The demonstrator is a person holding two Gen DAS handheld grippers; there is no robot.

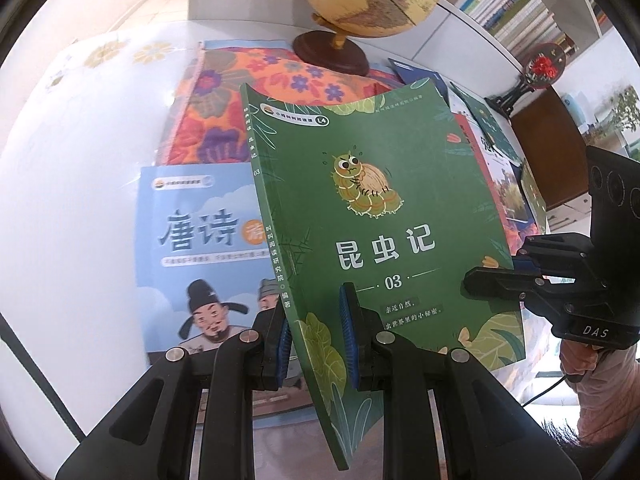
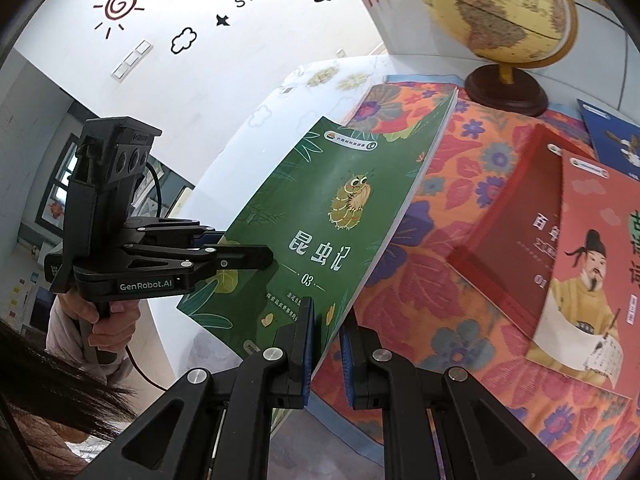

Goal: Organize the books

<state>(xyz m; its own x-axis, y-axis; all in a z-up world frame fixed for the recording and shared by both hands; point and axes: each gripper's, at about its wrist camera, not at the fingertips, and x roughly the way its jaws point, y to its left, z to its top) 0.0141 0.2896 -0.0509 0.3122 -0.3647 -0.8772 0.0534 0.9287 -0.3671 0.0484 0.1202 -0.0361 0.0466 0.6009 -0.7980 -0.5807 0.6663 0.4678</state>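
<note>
A green paperback with a cartoon caterpillar on its cover is held tilted, clear of the table, at frame centre in both wrist views. The left gripper pinches the book's lower spine edge at bottom centre, its blue-padded fingers closed narrow on the cover. The right gripper clamps the opposite lower corner, page-edge side, fingers likewise narrow on the book; in the left view it enters from the right edge, a person's hand on the other handle at lower left of the right view.

Beneath the book, lower left in the left view, a pale blue paperback with a robed figure lies flat on the white tabletop. Behind, an orange floral cloth covers the table's upper-centre area, w/ a yellow globe on a dark wooden base standing on it. A red book & a pink-covered one lie on the cloth at right, apparently overlapping.
</note>
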